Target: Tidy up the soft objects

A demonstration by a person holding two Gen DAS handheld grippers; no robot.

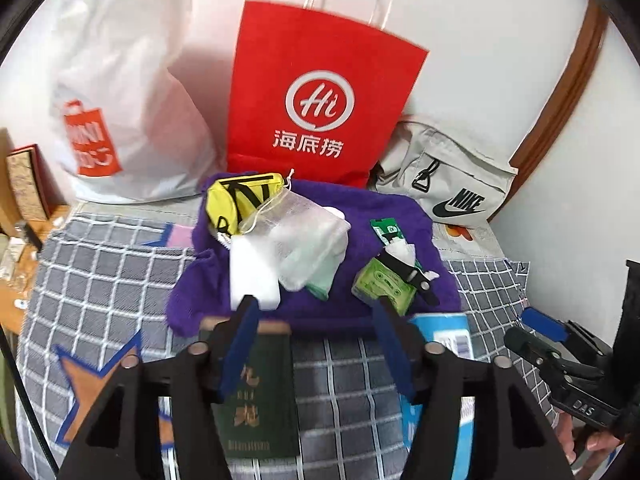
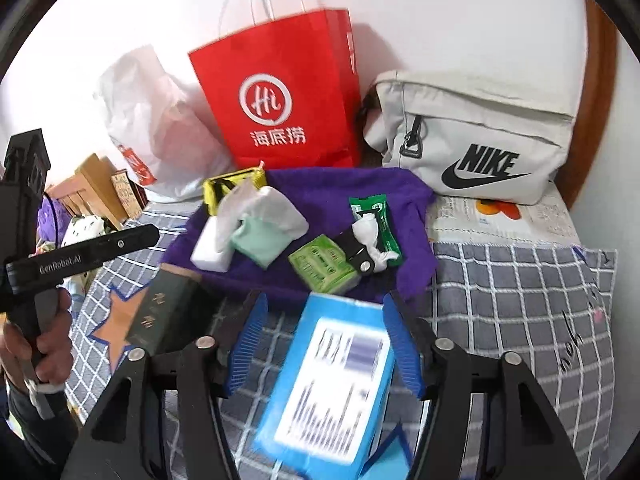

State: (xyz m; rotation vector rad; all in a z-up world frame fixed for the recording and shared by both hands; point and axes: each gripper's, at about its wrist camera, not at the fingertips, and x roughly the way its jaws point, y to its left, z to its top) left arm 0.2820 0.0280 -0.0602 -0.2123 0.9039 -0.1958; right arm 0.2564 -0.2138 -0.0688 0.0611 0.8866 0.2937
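Observation:
A purple cloth (image 1: pixel 400 208) (image 2: pixel 340 188) lies on the checked bed. On it sit a yellow pouch (image 1: pixel 240 200), a mesh bag of white and mint fabric (image 1: pixel 308 240), a white sponge block (image 1: pixel 254 276), a green tissue pack (image 1: pixel 384 284) and a green wipes packet (image 1: pixel 386 232). My left gripper (image 1: pixel 316 302) hovers open at the cloth's near edge, above a dark green booklet (image 1: pixel 256 392) lying flat. My right gripper (image 2: pixel 325 298) is open over a blue box (image 2: pixel 324 380) that rests on the bed, its pads clear of the box.
A red paper bag (image 1: pixel 320 100), a white plastic bag (image 1: pixel 120 100) and a beige Nike bag (image 2: pixel 472 140) stand against the wall behind the cloth. Wooden furniture (image 2: pixel 92 184) with clutter is at the left. A hand (image 2: pixel 44 344) holds the other gripper's handle.

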